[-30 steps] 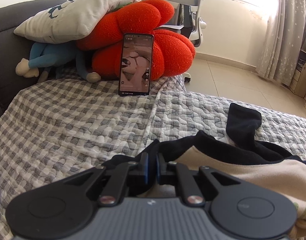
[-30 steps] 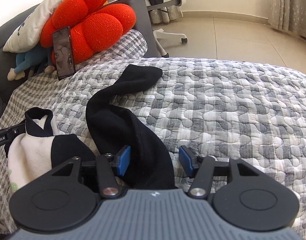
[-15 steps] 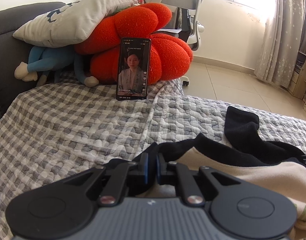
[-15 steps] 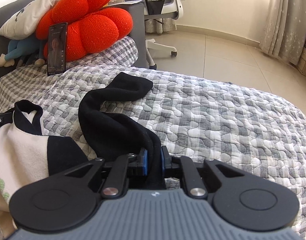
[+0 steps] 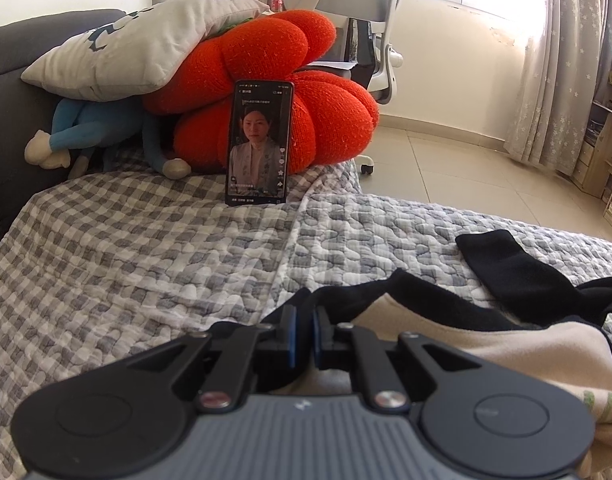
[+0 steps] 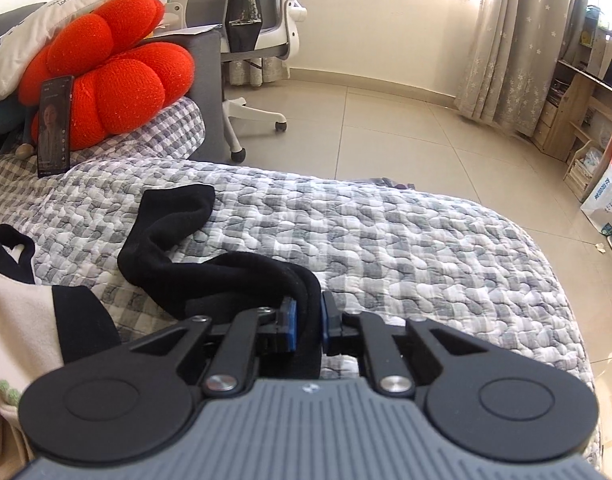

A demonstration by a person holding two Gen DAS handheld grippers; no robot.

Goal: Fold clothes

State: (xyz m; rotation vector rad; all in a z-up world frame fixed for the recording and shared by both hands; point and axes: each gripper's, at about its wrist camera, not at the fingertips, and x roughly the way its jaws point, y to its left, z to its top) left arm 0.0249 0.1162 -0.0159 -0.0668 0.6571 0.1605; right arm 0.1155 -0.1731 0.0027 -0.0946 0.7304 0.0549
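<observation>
A cream shirt with black trim and black sleeves (image 5: 466, 336) lies on the checked quilt (image 5: 146, 264). My left gripper (image 5: 304, 334) is shut on the shirt's black edge near the collar. In the right wrist view my right gripper (image 6: 308, 322) is shut on the black sleeve (image 6: 210, 272), which is lifted and bunched; its cuff (image 6: 182, 204) rests on the quilt (image 6: 406, 248). The cream body (image 6: 18, 320) shows at the left.
A phone (image 5: 260, 142) leans on a red cushion (image 5: 274, 92) at the sofa's back, with a white pillow (image 5: 138, 44) and a blue plush toy (image 5: 78, 132). An office chair (image 6: 258, 40) stands on the tiled floor past the quilt's edge. Shelves (image 6: 578, 112) stand at the right.
My right gripper closed on the black sleeve and has lifted it, drawing it toward the right. My left gripper stays shut on the shirt edge and has risen slightly.
</observation>
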